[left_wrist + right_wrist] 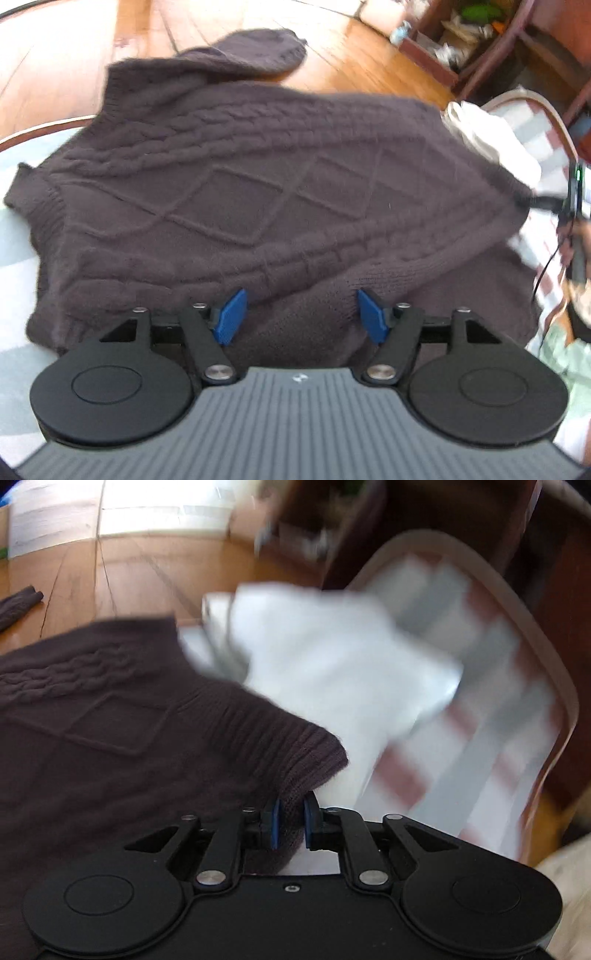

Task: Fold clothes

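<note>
A dark brown cable-knit sweater (236, 206) lies spread on the table, one sleeve hanging over the far edge. My left gripper (299, 315) is open just above the sweater's near part, blue pads wide apart, holding nothing. My right gripper (291, 825) is shut on the sweater's ribbed hem corner (306, 760) and shows at the far right in the left wrist view (543, 202). The sweater's diamond pattern also shows in the right wrist view (110, 723).
A white cloth (332, 664) lies beside the sweater on a checked table cover (491, 716); it also shows in the left wrist view (487, 136). Wooden floor (351, 55) lies beyond the table. Wooden chairs and shelves (517, 48) stand at the back right.
</note>
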`<action>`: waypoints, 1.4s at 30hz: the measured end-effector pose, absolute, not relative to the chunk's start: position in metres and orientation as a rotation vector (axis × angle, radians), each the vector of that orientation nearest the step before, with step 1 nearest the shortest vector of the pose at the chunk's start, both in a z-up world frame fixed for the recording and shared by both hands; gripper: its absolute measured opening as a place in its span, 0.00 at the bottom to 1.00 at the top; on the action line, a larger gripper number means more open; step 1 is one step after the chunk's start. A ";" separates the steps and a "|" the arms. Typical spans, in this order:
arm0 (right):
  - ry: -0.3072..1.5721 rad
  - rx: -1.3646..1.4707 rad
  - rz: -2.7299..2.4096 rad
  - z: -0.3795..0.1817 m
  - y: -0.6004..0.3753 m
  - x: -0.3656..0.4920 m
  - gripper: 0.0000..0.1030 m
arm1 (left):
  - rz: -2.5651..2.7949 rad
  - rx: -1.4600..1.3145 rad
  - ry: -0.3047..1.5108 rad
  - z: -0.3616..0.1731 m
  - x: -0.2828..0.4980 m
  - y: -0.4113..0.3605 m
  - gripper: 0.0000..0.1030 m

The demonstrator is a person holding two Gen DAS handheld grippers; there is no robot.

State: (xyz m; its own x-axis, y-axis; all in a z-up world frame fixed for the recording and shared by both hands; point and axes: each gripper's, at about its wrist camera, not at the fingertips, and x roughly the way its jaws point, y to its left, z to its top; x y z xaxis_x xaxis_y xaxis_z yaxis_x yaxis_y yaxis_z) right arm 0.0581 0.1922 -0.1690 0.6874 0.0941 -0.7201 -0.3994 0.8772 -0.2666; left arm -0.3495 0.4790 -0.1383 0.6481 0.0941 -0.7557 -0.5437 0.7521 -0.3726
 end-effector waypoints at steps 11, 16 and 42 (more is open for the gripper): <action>0.565 -0.432 0.628 -0.097 0.250 -0.026 0.41 | 0.842 -0.947 0.571 -0.136 -0.488 0.563 0.70; 0.754 -0.392 1.047 -0.104 0.305 -0.087 0.41 | 0.766 -1.185 0.502 -0.159 -0.503 0.568 0.70; 0.813 -0.695 1.540 -0.122 0.388 -0.260 0.41 | 1.047 -0.655 0.298 -0.094 -0.454 0.488 0.07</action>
